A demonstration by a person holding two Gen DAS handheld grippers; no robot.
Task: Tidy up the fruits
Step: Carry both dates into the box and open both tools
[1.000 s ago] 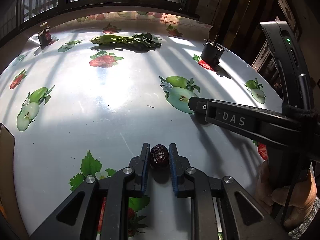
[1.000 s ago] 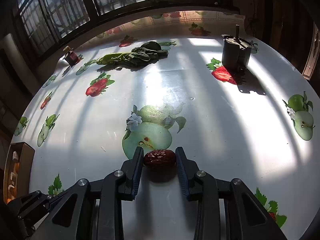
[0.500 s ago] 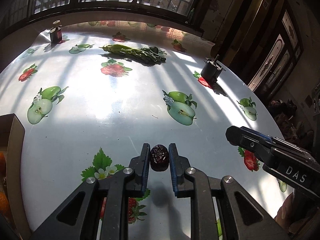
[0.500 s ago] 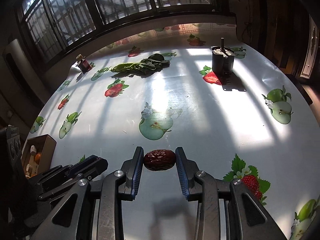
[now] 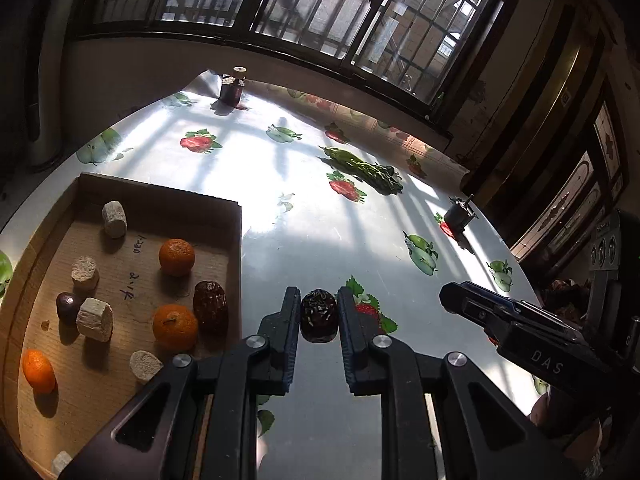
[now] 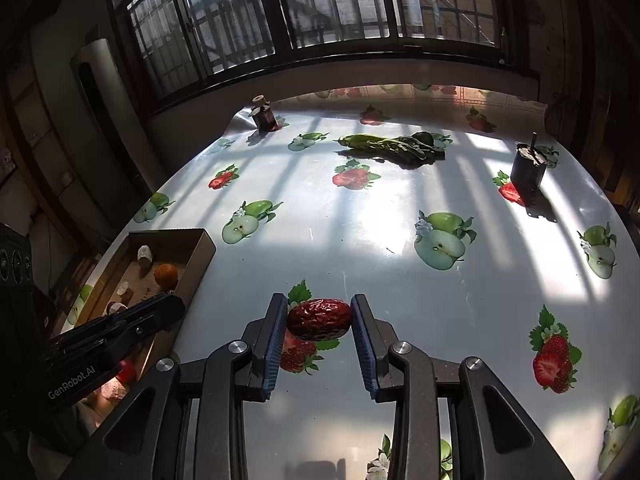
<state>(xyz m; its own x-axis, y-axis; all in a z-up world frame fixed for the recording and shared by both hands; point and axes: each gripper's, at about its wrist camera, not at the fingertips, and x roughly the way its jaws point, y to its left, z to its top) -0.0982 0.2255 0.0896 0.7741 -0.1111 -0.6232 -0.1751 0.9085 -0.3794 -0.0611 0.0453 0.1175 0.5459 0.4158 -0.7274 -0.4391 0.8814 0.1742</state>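
Observation:
My left gripper (image 5: 319, 316) is shut on a dark wrinkled date (image 5: 318, 314), held above the table just right of a shallow cardboard box (image 5: 236, 248). Inside the box lie several tangerines (image 5: 177, 257), pale cork-like chunks (image 5: 114, 219), another red date (image 5: 210, 306) and a dark round fruit (image 5: 67, 306). In the right wrist view my right gripper (image 6: 319, 320) is shut on a red date (image 6: 319, 319) held crosswise over the fruit-print tablecloth. The box (image 6: 200, 256) lies to its left, with the left gripper's body (image 6: 112, 336) in front of it.
A bunch of green leafy vegetables (image 6: 394, 146) lies at the far middle of the table. A small dark jar (image 6: 264, 118) stands at the far left and a dark container with a stick (image 6: 528, 168) at the far right. Barred windows run behind the table.
Both grippers have lifted and swung left with their dates. The cardboard box with its fruit has come into the left wrist view, and it now shows in the right wrist view too.

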